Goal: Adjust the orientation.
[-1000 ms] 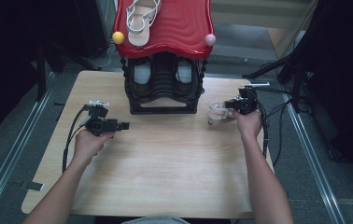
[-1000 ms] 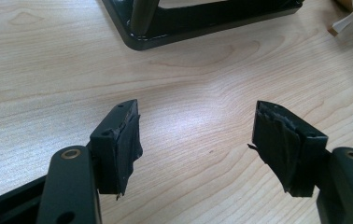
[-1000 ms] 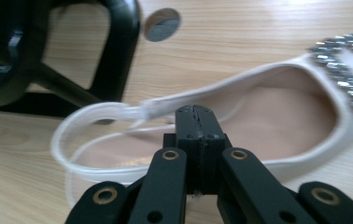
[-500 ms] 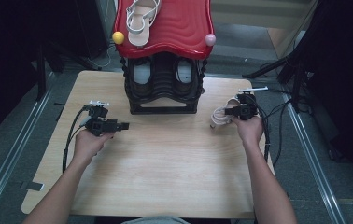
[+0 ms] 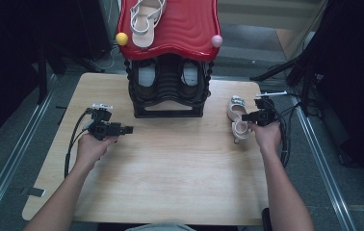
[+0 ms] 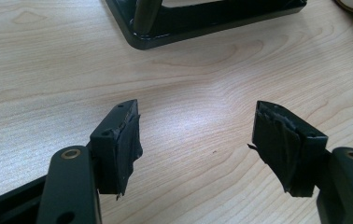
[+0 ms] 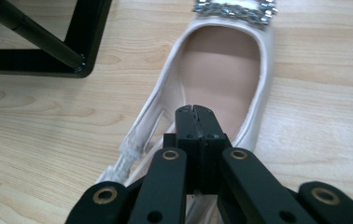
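A white slingback shoe (image 5: 238, 118) with a jewelled toe trim lies on the wooden table (image 5: 170, 178), right of the shoe rack. In the right gripper view the shoe (image 7: 221, 70) points away from me. My right gripper (image 7: 194, 112) is shut at its heel end, where the thin back strap runs in under the jaws. In the high view the right gripper (image 5: 246, 117) sits at the shoe's right side. My left gripper (image 5: 129, 129) hovers left of the rack, pointing right. Its jaws stand open over bare wood (image 6: 195, 135).
A black shoe rack (image 5: 168, 91) with a red wavy top (image 5: 185, 29) stands at the back middle. It holds dark shoes inside and a white sandal (image 5: 144, 19) on top. Its base bar (image 6: 202, 23) lies just ahead of the left gripper. Cables trail from both grippers.
My right gripper and the white shoe have shifted to the right together, away from the rack. The left hand has kept still.
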`<state>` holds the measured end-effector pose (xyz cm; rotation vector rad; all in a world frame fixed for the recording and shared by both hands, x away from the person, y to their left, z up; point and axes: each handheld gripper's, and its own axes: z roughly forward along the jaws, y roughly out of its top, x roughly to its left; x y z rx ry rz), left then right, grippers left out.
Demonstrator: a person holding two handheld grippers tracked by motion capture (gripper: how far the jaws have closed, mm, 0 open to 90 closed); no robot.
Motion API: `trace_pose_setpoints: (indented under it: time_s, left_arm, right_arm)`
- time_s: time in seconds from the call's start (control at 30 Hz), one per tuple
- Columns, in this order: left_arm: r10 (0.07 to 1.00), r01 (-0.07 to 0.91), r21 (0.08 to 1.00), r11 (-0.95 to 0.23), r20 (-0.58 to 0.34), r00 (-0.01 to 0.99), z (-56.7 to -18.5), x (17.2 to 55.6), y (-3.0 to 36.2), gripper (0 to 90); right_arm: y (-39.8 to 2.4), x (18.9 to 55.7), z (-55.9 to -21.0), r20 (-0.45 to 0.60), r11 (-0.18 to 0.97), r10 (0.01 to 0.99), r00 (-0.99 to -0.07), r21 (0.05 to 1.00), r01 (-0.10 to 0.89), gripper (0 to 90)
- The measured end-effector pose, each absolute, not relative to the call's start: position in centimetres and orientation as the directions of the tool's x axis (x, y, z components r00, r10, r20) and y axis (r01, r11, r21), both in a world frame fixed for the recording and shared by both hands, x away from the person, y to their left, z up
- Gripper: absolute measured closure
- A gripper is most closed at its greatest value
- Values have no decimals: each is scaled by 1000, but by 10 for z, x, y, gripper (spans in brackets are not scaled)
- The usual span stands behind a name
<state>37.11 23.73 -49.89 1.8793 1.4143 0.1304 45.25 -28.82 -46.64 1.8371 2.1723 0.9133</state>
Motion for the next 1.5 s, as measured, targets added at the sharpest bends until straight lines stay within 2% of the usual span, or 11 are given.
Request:
trace_pose_setpoints:
  time_s: [0.2, 0.43, 0.67, 0.87, 1.03, 1.37, 1.5]
  left_arm:
    - [855, 779, 621, -87, -355, 379, -499, 372, 237, 327]
    - [855, 779, 620, -94, -351, 383, -500, 373, 236, 327]
    - [853, 779, 619, -101, -349, 388, -500, 373, 235, 327]
    - [854, 778, 620, -99, -349, 387, -499, 373, 236, 328]
    - [855, 778, 621, -95, -349, 384, -500, 373, 236, 327]
    - [854, 777, 621, -103, -345, 389, -500, 373, 235, 328]
    - [855, 777, 621, -103, -344, 389, -500, 373, 236, 328]
  right_arm:
    - [-294, 452, -467, 300, 33, 925, -232, 546, 837, 900]
    - [-286, 453, -454, 296, 44, 922, -249, 559, 828, 900]
    - [-273, 453, -449, 288, 53, 918, -273, 593, 804, 842]
    - [-264, 458, -458, 263, 70, 927, -269, 582, 810, 780]
    - [-265, 460, -469, 281, 51, 928, -245, 555, 830, 770]
    - [-256, 464, -482, 253, 80, 934, -252, 539, 839, 770]
    - [-254, 466, -488, 224, 94, 942, -249, 537, 838, 806]
